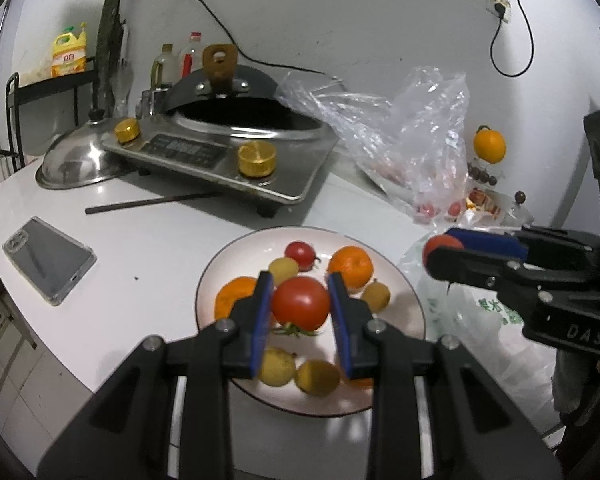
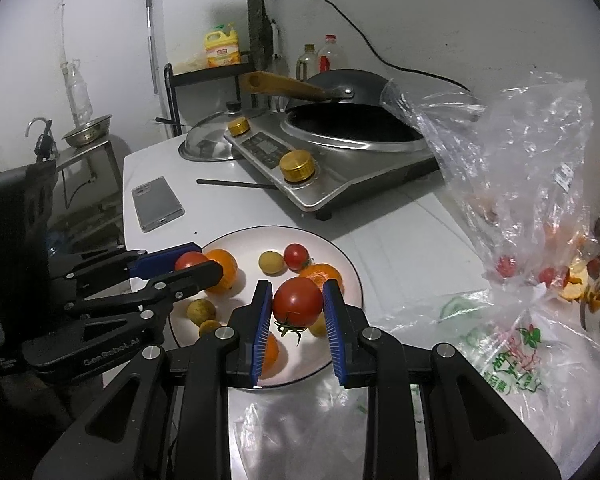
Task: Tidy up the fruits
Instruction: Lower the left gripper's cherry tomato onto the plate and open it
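Holding one tomato in each gripper, we note both over the plate (image 1: pixel 220 264).

Left gripper (image 1: pixel 299 285): blue pads closed to a medium gap, pressed on both sides of the left tomato (image 1: pixel 300 306). Green stem faces down toward the plate. From the right wrist view this tomato sits over the plate's left rim. We cannot tell whether it touches the plate.

Right gripper (image 2: pixel 296 286): pads clamped on the right tomato (image 2: pixel 298 304), stem hanging below. It sits over the near right part of the plate. We cannot tell its height above the dish.

On the plate:
- small tomato (image 1: pixel 300 252) at the far side
- two oranges, one far right (image 1: pixel 350 266), one left (image 1: pixel 236 296)
- four small yellow fruits: one beside the small tomato (image 1: pixel 284 266), one at the right (image 1: pixel 376 296), two near the front rim (image 1: pixel 276 366)

Around the plate on the white counter (image 1: pixel 148 248):
- phone (image 1: pixel 48 260) to the left
- cooker (image 1: pixel 204 152) behind, with a dark stick (image 1: pixel 152 202) in front of it
- clear bag (image 1: pixel 400 132) at the right, small red fruit inside
- printed bag (image 2: pixel 500 340) lying flat, just beside the plate
- lone orange (image 1: pixel 489 145) near the wall
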The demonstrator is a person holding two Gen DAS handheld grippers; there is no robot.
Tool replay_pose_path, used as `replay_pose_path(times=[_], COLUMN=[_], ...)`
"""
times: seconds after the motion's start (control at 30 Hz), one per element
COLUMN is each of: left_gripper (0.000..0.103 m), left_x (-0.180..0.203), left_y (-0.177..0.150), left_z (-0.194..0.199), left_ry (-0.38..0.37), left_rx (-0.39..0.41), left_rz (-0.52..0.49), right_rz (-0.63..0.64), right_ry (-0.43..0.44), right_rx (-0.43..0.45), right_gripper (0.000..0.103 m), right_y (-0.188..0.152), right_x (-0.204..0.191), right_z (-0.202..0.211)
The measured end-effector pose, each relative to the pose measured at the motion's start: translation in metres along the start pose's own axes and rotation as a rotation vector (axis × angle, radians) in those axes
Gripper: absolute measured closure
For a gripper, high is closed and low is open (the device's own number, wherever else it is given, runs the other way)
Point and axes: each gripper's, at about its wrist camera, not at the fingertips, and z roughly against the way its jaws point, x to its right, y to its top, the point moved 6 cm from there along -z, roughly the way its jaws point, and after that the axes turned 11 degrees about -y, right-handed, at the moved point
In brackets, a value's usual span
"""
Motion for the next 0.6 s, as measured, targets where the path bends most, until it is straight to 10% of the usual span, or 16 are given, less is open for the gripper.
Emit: replay_pose_path(times=[0.6], left_gripper=[0.073], left_x=[0.005], left_y=[-0.006], left_z=[-0.040], left_ry=[0.026], left_rx=[-0.091], left_rz=[-0.048], right_rz=[-0.044], right_ry=[0.030], right_rx=[-0.040], right_gripper=[0.075], right_y=[-0.008], right_x=[0.014], right_z=[-0.029])
